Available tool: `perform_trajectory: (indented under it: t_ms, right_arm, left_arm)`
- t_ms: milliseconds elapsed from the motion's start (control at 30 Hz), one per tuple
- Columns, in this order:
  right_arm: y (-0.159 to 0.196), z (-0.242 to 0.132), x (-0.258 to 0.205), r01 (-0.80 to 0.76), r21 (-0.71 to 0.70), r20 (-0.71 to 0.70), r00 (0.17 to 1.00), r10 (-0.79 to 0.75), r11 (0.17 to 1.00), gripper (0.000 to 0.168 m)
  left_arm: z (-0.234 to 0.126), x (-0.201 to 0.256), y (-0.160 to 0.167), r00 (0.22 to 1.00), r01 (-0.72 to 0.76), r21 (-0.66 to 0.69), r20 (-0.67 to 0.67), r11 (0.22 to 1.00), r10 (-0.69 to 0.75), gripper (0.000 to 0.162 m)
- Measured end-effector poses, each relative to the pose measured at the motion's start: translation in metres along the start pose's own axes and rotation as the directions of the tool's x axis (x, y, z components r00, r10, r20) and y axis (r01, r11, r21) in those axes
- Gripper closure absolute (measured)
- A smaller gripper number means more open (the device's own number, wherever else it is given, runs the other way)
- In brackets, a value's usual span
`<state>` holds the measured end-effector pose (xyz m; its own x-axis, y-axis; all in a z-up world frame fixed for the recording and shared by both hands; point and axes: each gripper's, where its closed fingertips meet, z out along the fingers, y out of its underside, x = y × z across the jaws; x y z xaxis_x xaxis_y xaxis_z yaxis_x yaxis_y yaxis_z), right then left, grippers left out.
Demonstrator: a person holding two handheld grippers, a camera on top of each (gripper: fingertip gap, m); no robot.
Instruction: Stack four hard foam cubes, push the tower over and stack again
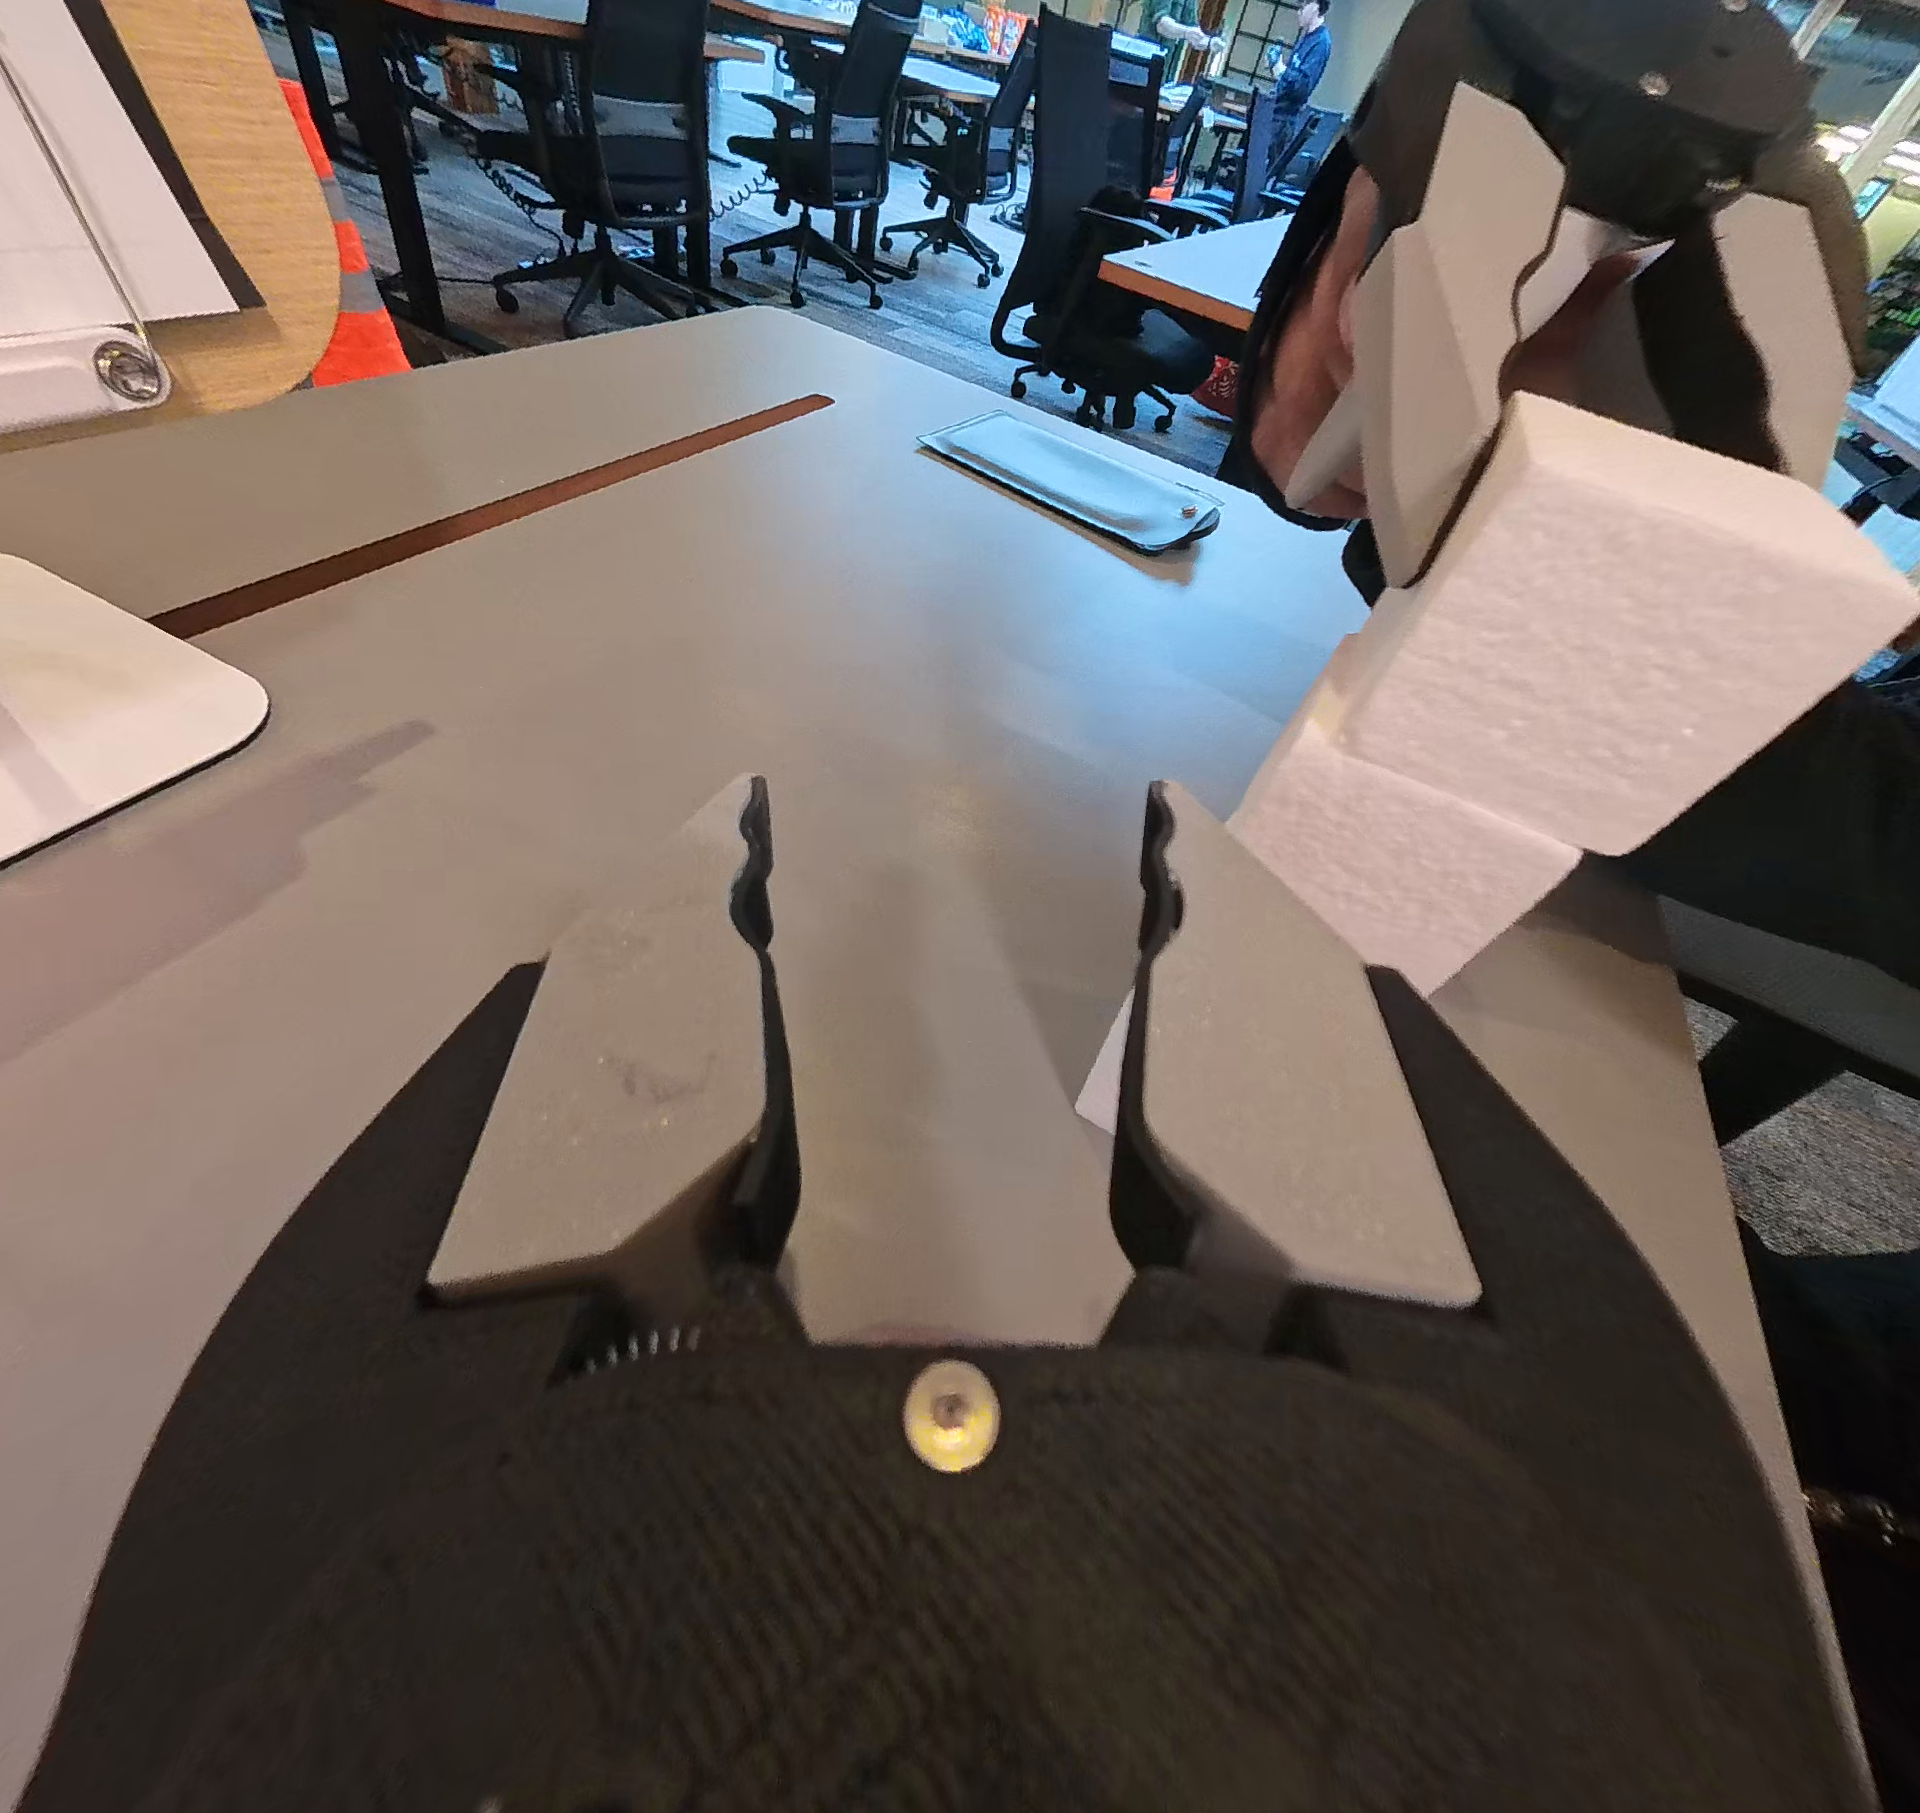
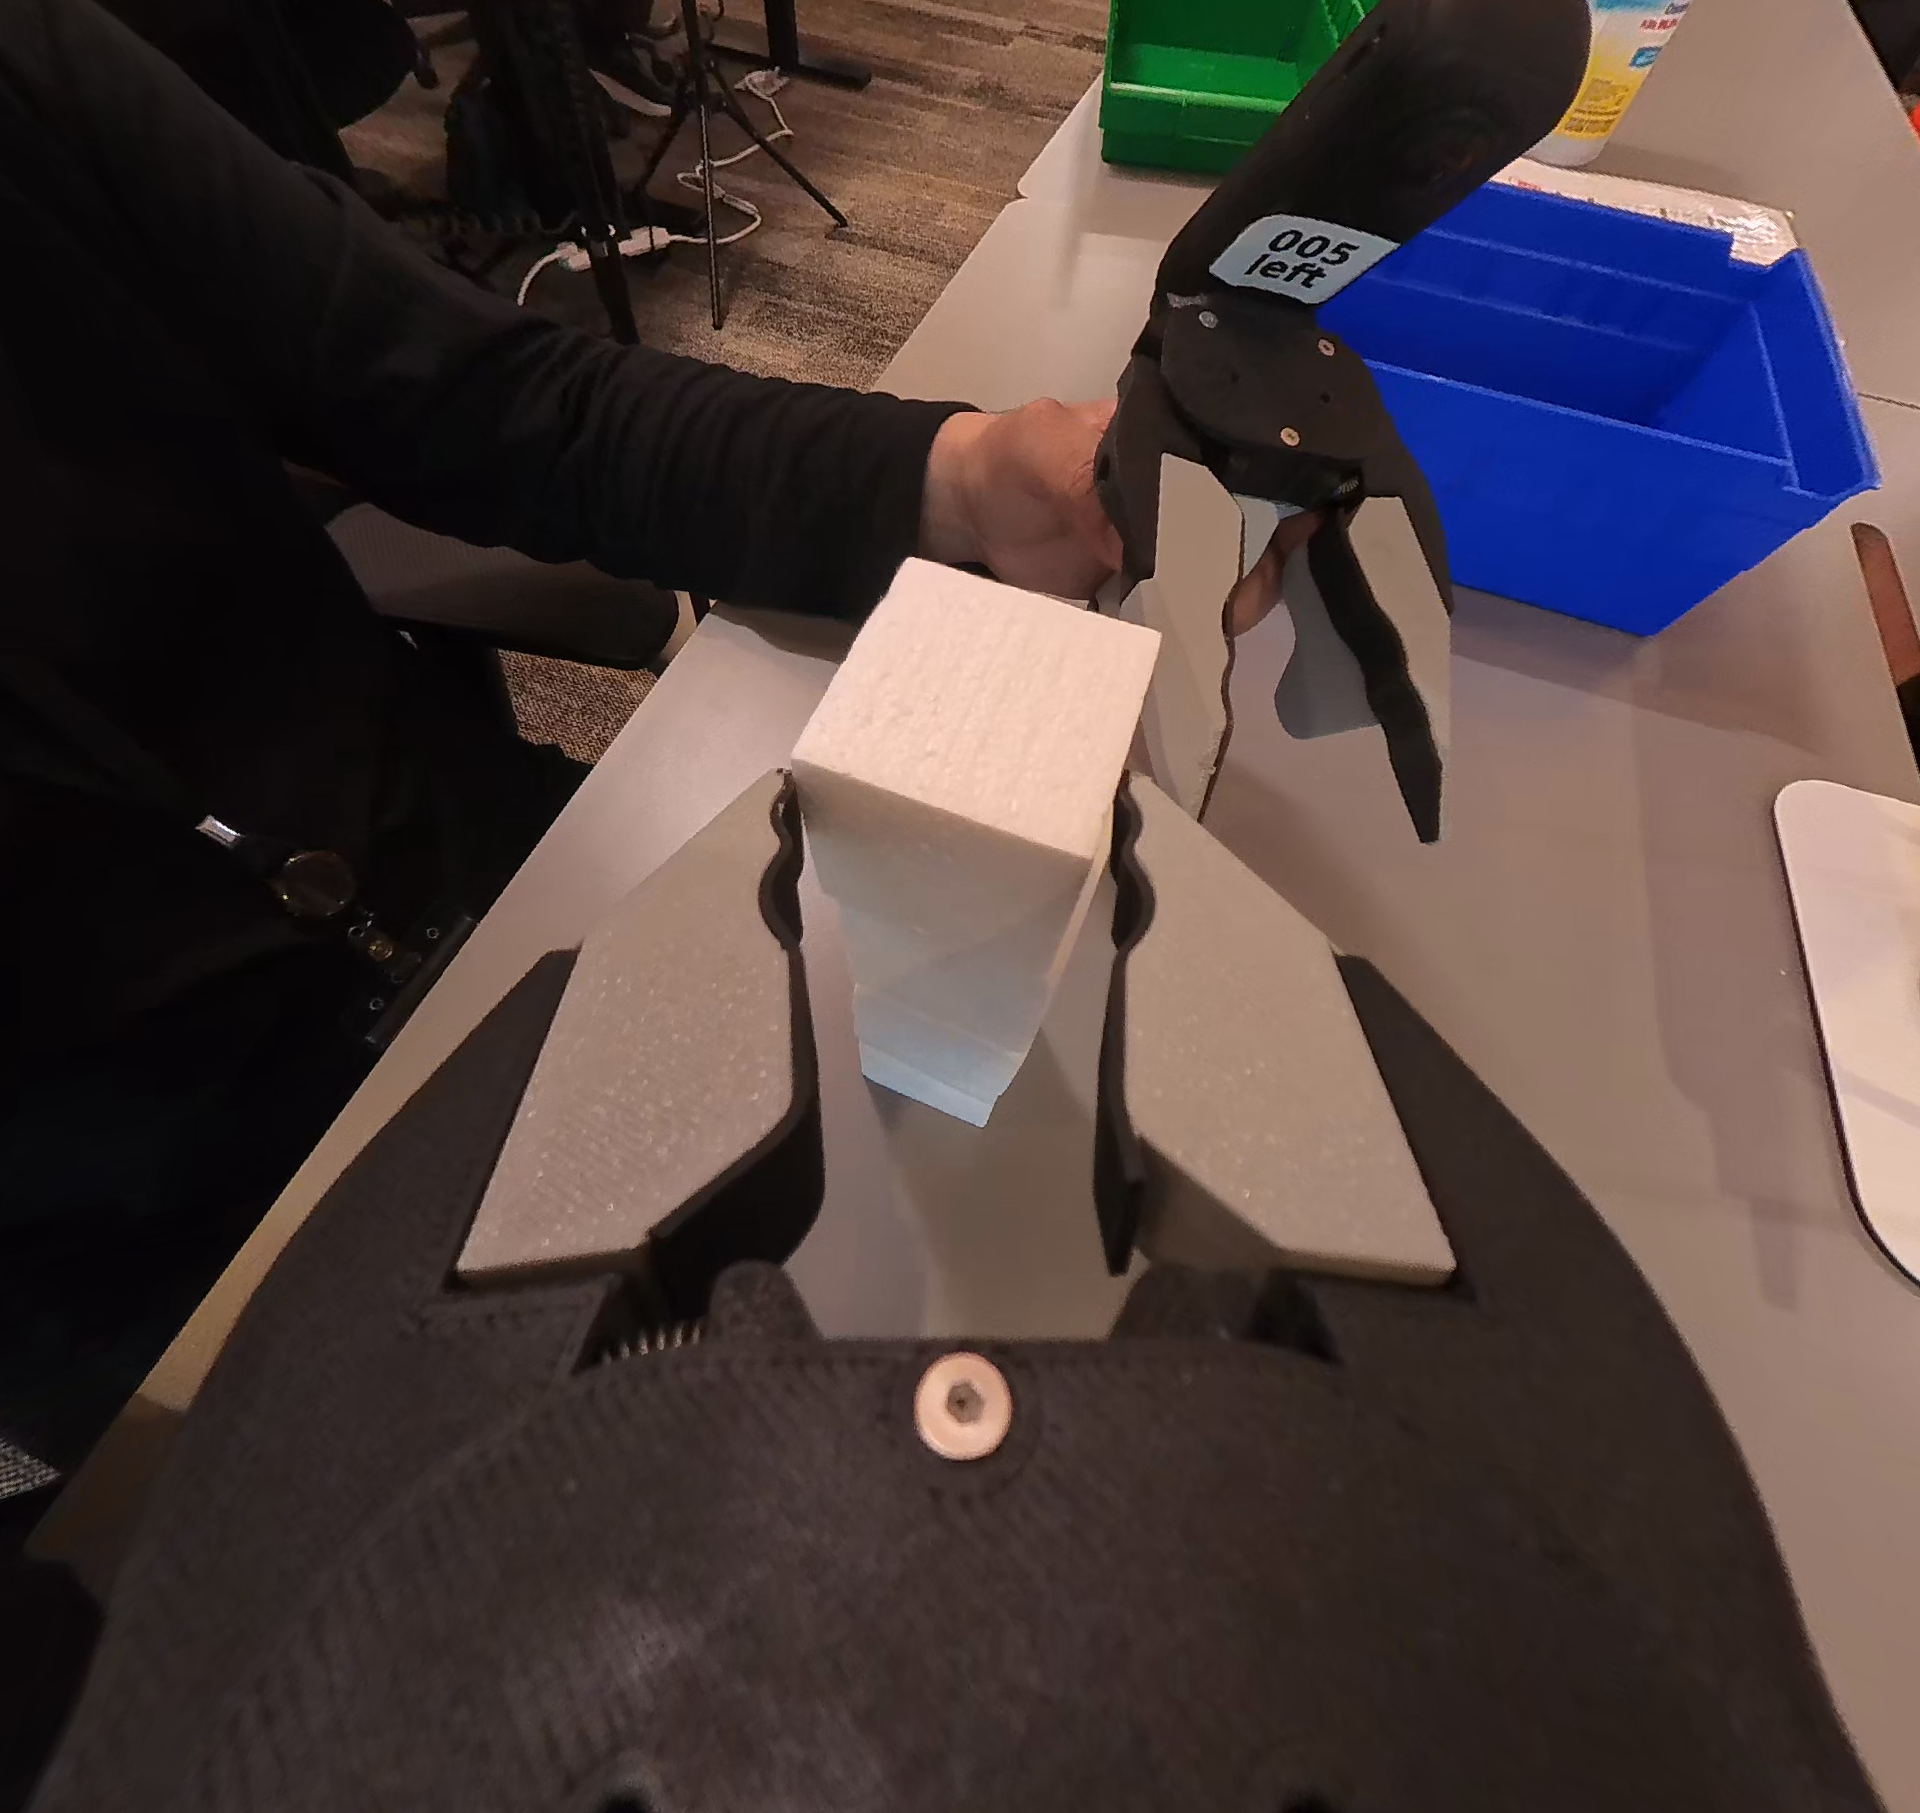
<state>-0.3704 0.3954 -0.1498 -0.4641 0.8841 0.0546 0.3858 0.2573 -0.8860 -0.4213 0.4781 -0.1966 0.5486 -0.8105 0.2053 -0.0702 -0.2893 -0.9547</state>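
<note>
- Left wrist view: the left gripper hangs low over the grey surface, its fingers apart and empty. To its right the right gripper comes down onto the top foam cube, which sits on a second cube, turned off square so its corners overhang. My worry is that a sideways tug on release could drag the top cube off, since foam this light will likely shift at a touch.
- Also here: a flat grey pouch lies further along the surface, and a white pad's corner shows at left. Behind are office chairs, an orange cone and two people.
- Right wrist view: the right gripper's fingers flank the top cube of the tower; touching or just released, I cannot tell. The cubes below look twisted against one another, so the tower may topple early. The left gripper stands just beside the tower; a stray swing could knock it over.
- A blue bin, a green bin and a spray bottle stand well apart from the tower.
</note>
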Motion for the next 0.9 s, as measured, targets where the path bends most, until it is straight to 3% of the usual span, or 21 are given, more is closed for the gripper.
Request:
perform_trajectory:
  t_ms: [900]
  right_arm:
    - [0.0001,0.0002,0.0015,-0.003,0.001,-0.012,1.0,0.003,1.0,0.111]
  left_arm:
    - [-0.0004,0.0011,-0.0005,1.0,-0.002,0.001,-0.003,1.0,0.002,0.092]
